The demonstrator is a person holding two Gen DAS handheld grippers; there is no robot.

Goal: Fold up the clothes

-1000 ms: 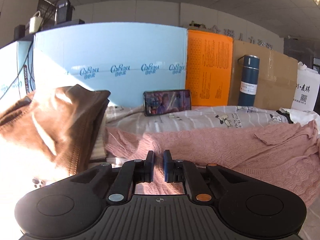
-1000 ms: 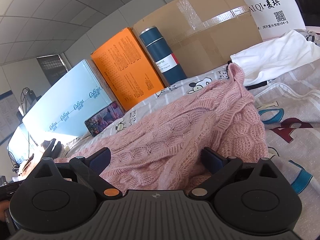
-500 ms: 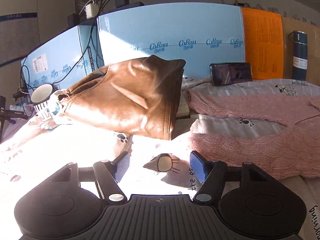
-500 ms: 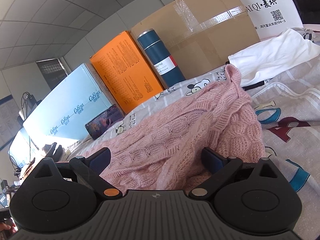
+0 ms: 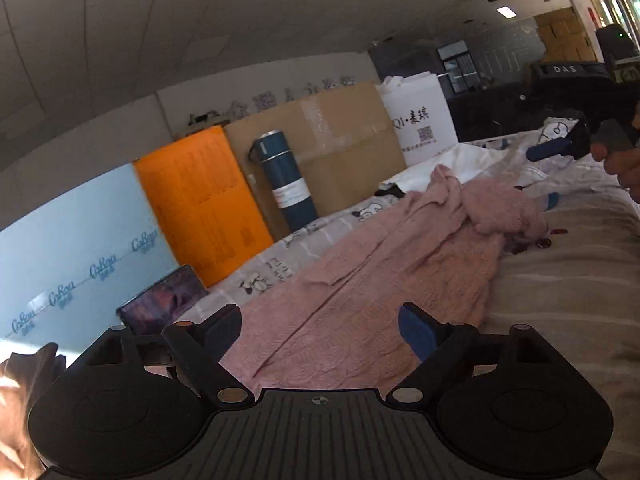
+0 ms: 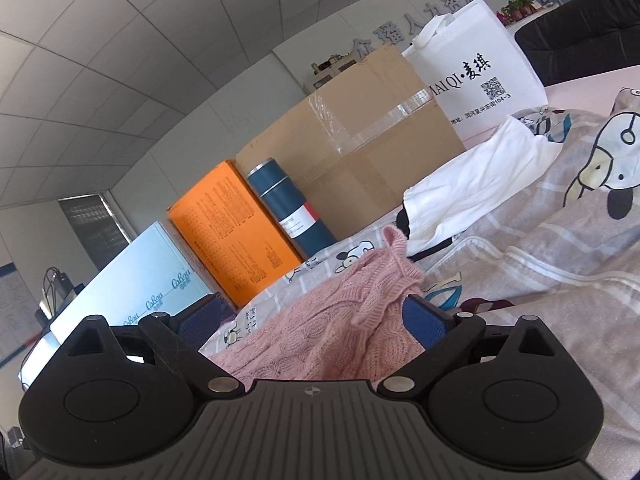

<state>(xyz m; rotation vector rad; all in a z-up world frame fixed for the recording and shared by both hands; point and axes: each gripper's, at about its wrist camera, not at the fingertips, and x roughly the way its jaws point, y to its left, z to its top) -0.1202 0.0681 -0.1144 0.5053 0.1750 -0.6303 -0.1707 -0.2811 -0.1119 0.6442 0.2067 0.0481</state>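
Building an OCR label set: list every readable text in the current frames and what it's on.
"CoBou", repeated: light blue box.
"MAIQI·麦琪", a QR code, small line ending "104-3": white bag.
"DAS": dark object far back.
Orange box: dense print, too small to read.
Blue flask label: too small.
Wall characters: partly hidden, unclear.

blue flask [image 5: 287, 184], cardboard box [image 6: 360, 152] (taped), phone [image 5: 162, 304]

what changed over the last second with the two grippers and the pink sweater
The left gripper was shut on the pink sweater a second ago; it let go, opened wide, and swung left and then back over the sweater. The right gripper stayed open over the sweater's far end. The blue flask and cardboard box stayed put.
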